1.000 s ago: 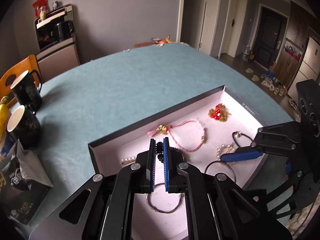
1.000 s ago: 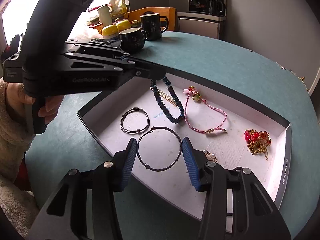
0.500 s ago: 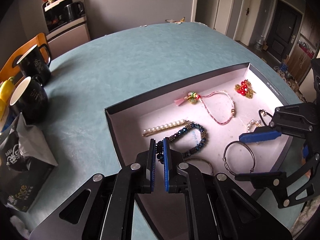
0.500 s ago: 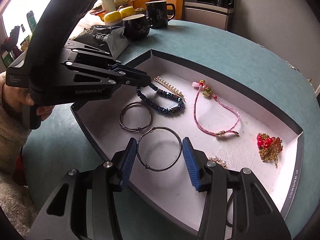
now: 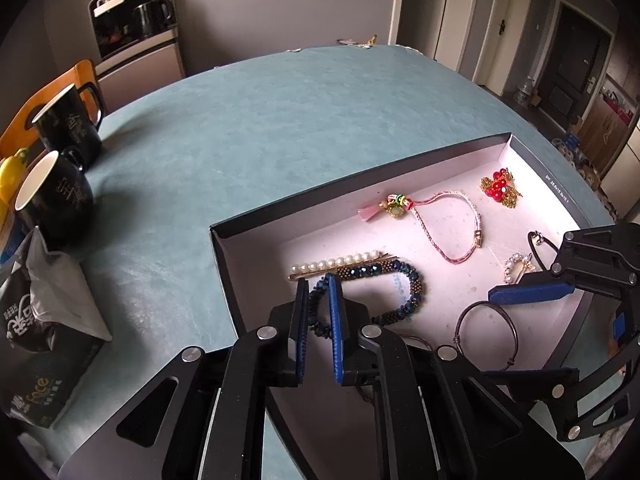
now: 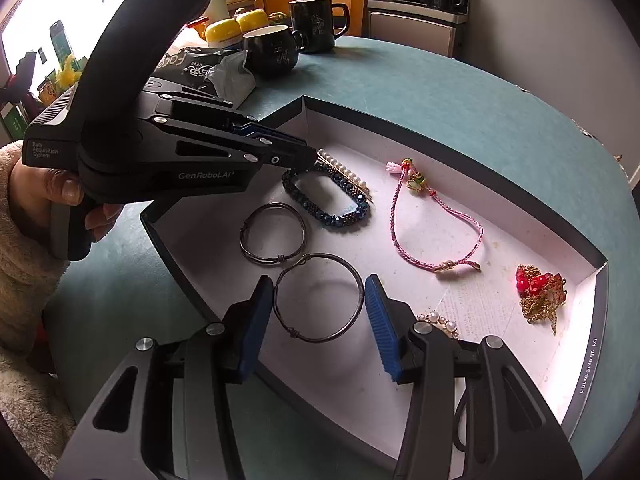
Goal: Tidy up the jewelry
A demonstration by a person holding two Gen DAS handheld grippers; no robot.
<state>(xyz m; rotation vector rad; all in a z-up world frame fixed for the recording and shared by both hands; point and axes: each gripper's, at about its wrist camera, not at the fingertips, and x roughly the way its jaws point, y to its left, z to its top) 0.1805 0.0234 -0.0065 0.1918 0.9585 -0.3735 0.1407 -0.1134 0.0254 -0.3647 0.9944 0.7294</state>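
A dark, white-floored box (image 5: 360, 176) lies on the teal table. The dark blue beaded bracelet (image 5: 416, 288) rests on its floor beside a pearl hairpin (image 5: 336, 262). My left gripper (image 5: 318, 284) stands over the bracelet's near end. Its jaws are opening, with the beads loose between the pads. In the right wrist view the left gripper (image 6: 312, 156) reaches in from the left above the bracelet (image 6: 340, 216). My right gripper (image 6: 319, 284) is shut on a thin wire bangle (image 6: 320, 338) just above the floor, both pads touching its rim.
Also in the box are a second wire bangle (image 6: 272, 258), a pink cord bracelet (image 6: 400, 248), a red-and-gold charm (image 6: 538, 292) and a pearl clip (image 6: 440, 322). Two black mugs (image 5: 56, 200) and a dark bag (image 5: 40, 340) stand left of the box. A hand (image 6: 60, 188) holds the left gripper.
The left gripper came down with the hanging beaded bracelet, laid it on the box floor by the pearl hairpin, and its jaws have parted. The right gripper kept still with the bangle.
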